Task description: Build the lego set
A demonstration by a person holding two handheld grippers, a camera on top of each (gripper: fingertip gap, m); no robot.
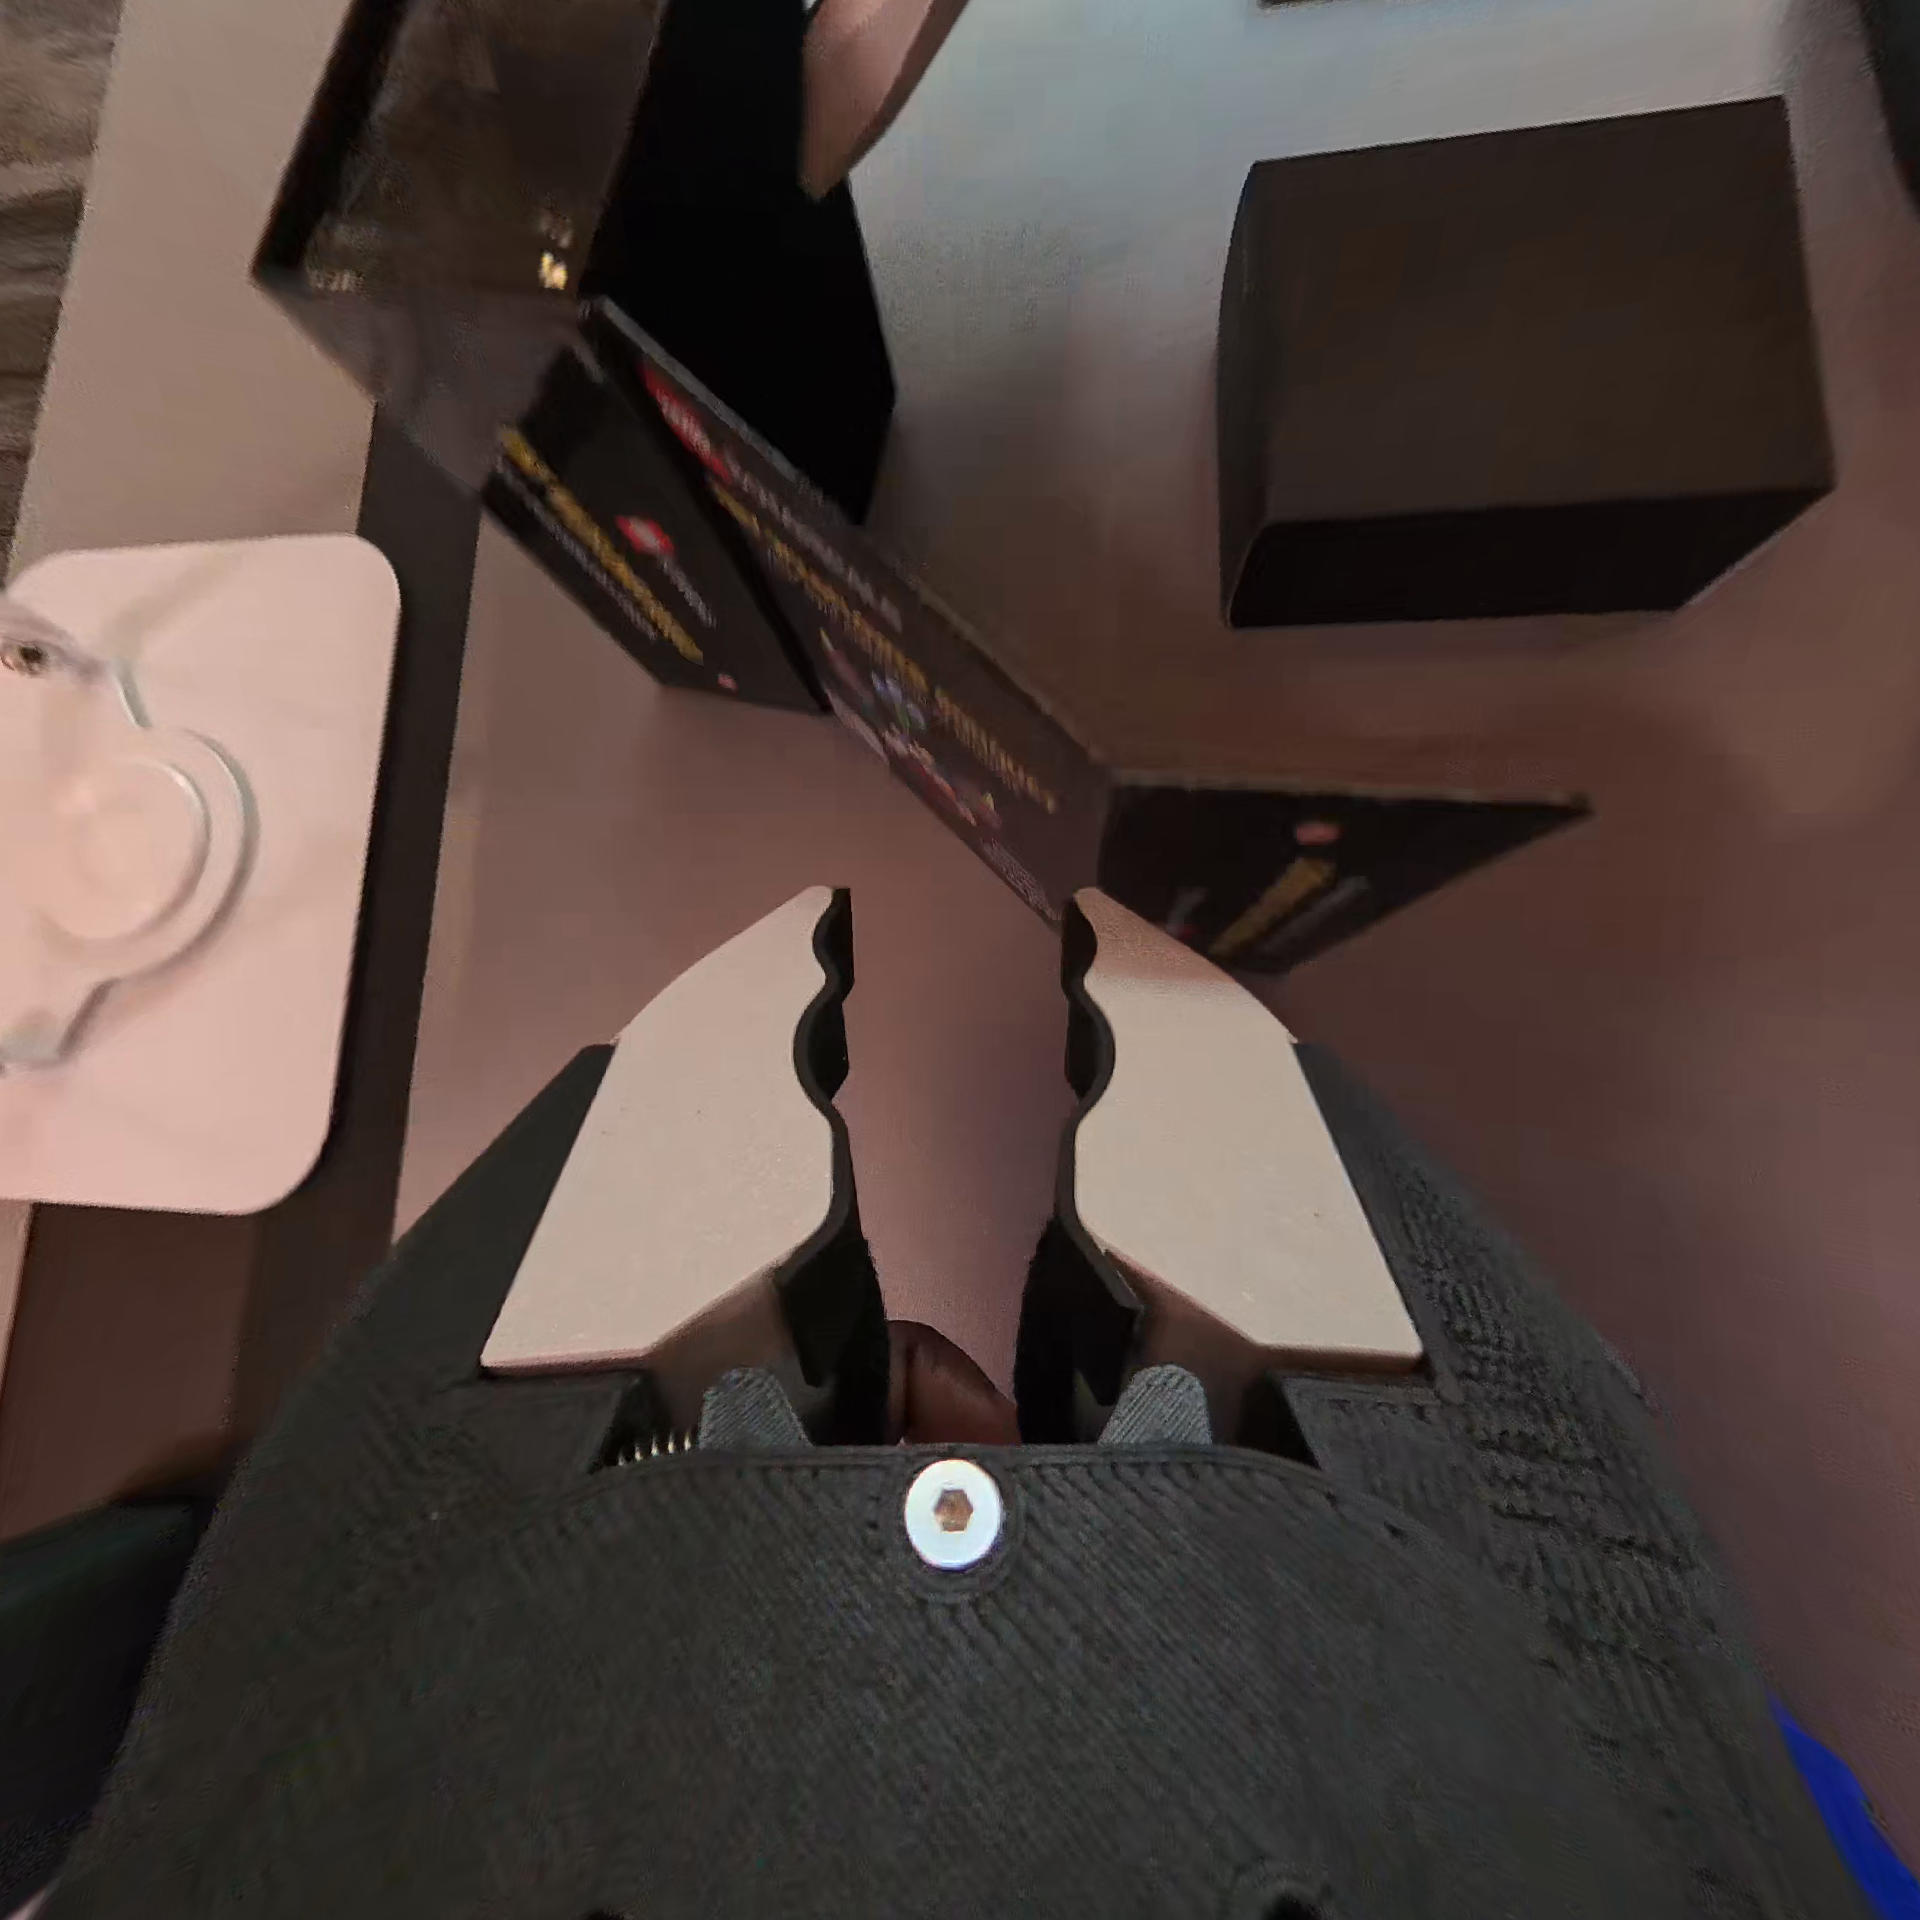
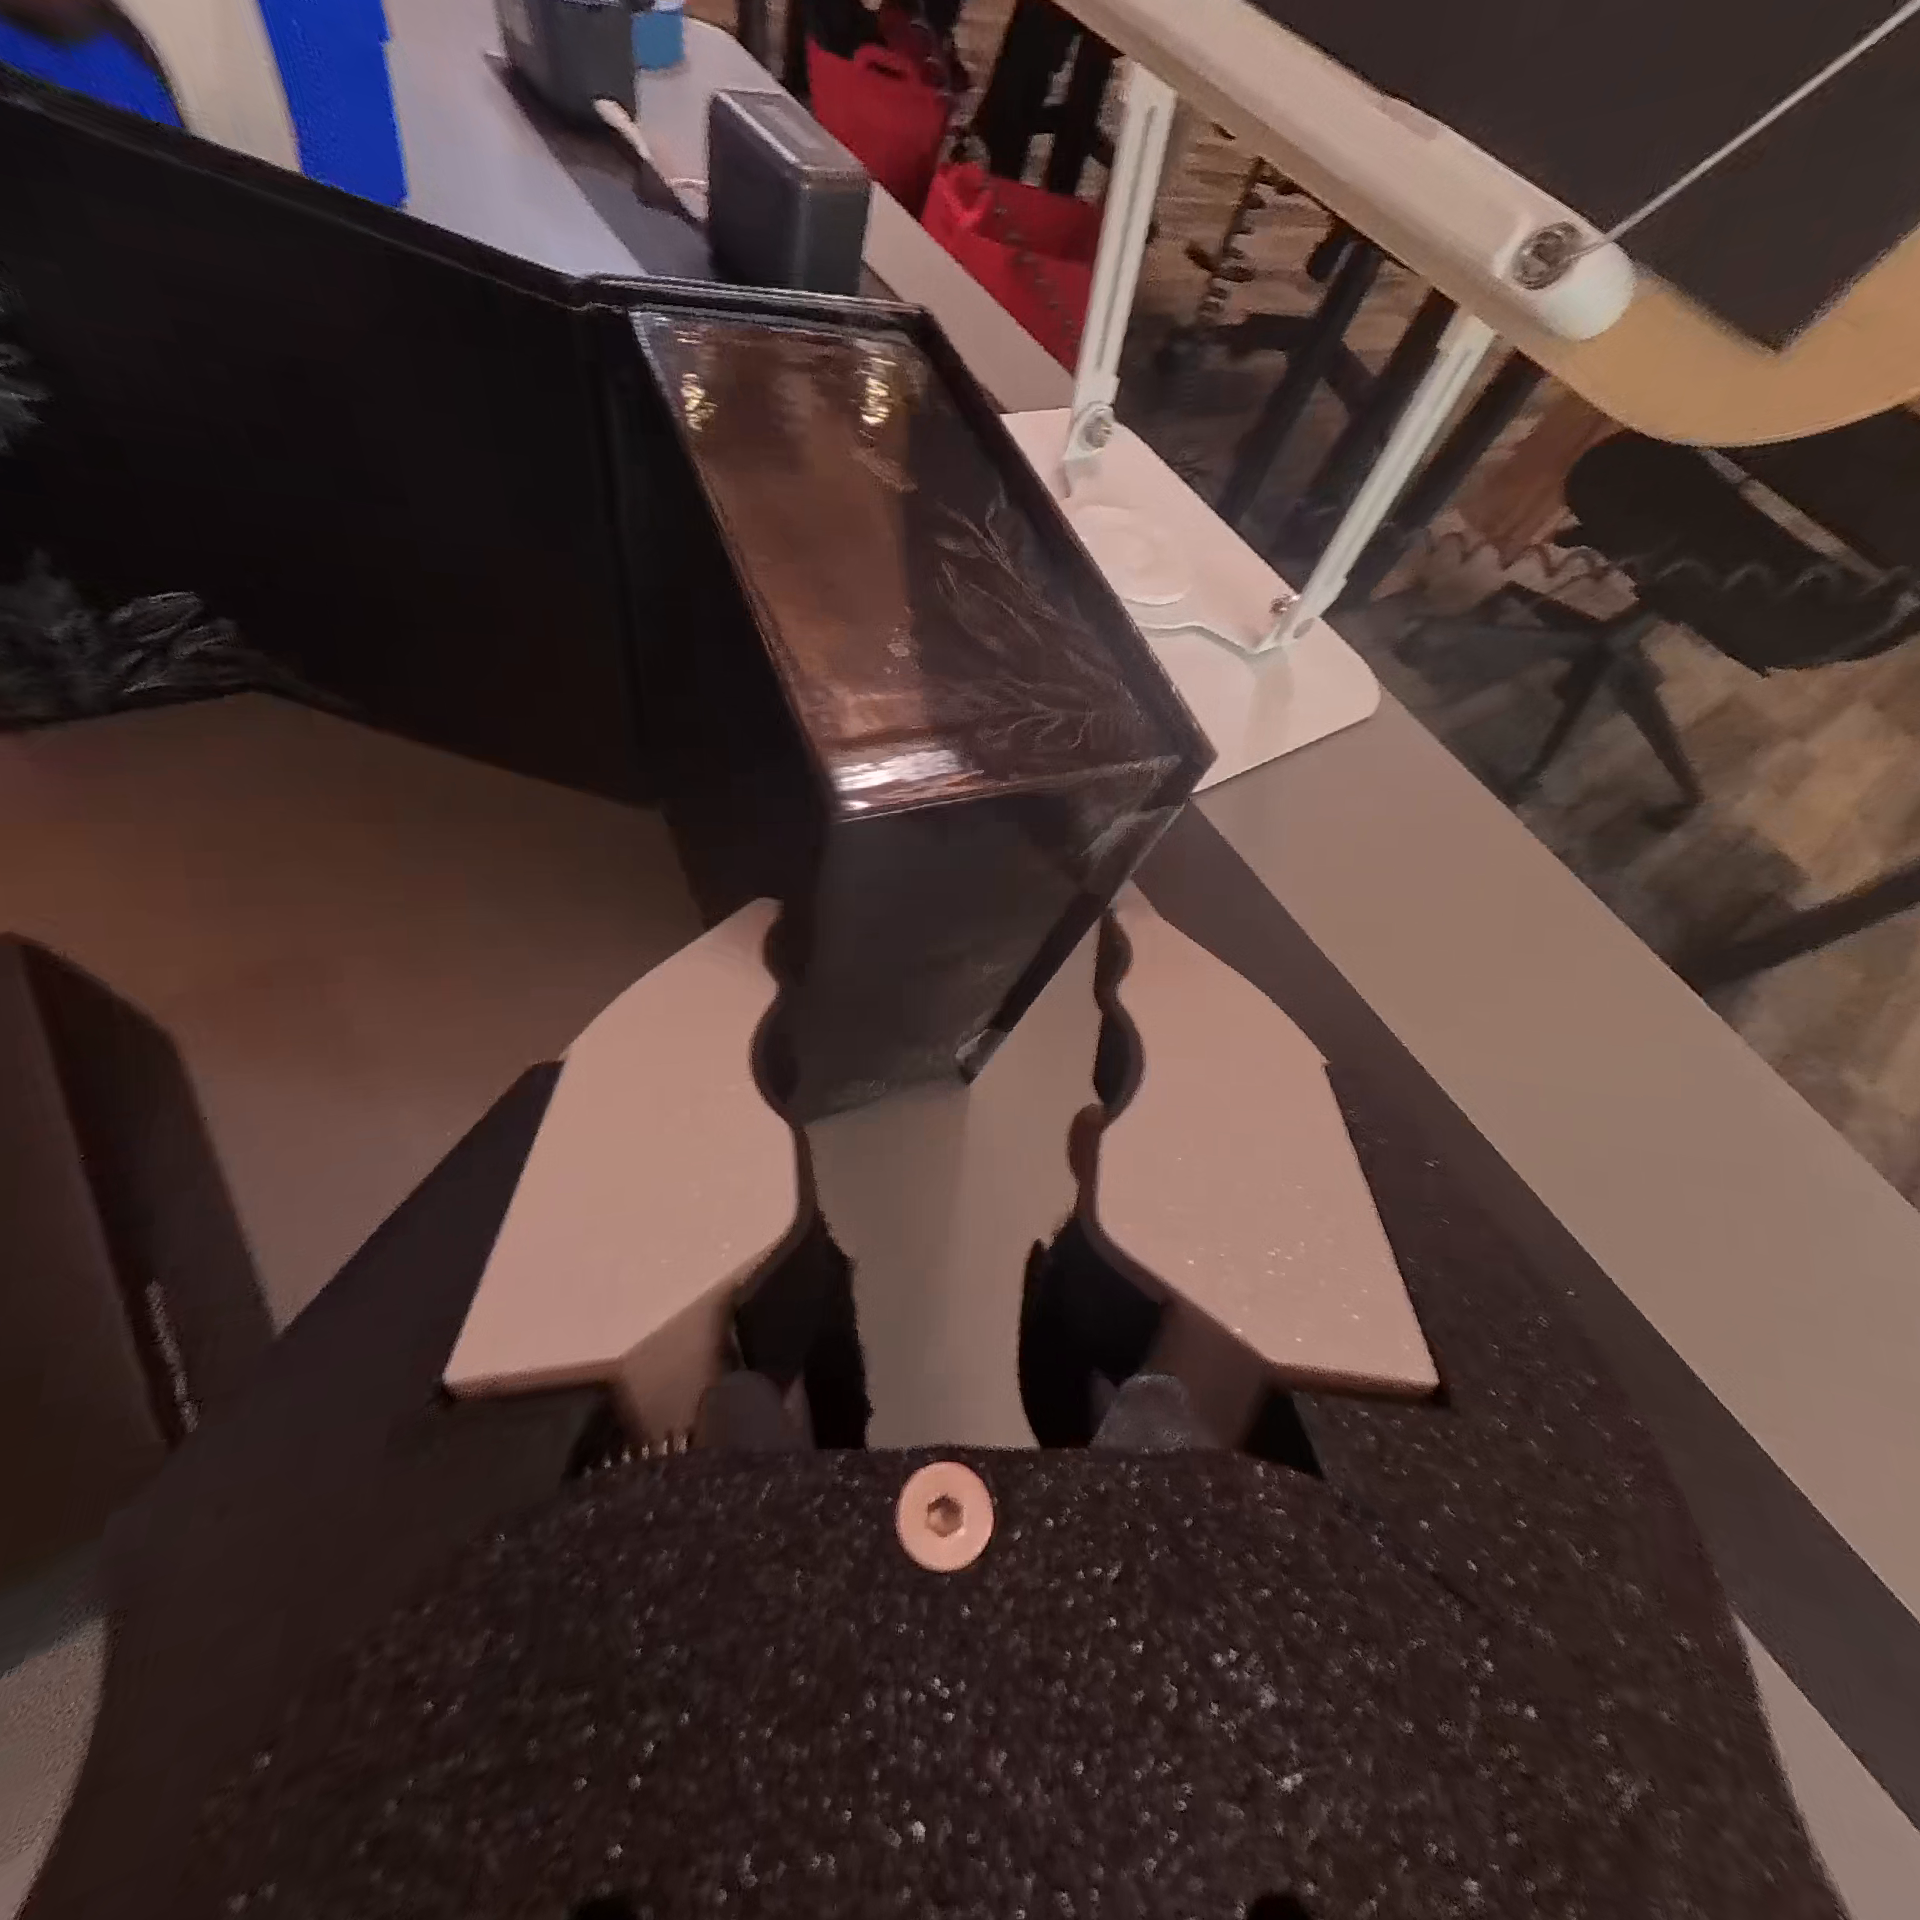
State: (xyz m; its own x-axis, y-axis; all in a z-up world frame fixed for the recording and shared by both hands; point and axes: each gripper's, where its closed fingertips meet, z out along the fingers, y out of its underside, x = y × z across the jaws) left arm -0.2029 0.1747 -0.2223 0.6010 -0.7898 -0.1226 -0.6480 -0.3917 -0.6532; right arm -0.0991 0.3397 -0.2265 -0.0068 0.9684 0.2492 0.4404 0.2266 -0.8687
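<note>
Currently my left hand-held gripper [image 1: 956, 914] hovers spread and empty over the worktop [image 1: 1455, 1039]; my right hand-held gripper [image 2: 940, 925], spread, brackets the black lego box's [image 2: 914, 623] near corner on the worktop.

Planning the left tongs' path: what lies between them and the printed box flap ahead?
Only bare table, in the left wrist view; the open left tongs nearly reach the flap.

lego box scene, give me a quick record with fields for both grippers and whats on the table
left gripper: open, empty, above bare table
right gripper: open, jaws straddle the near corner of the lego box; grip not closed
lego box: black, glossy, flaps unfolded
plain black box: closed, apart from the lego box
lamp base: white, at table edge
</note>
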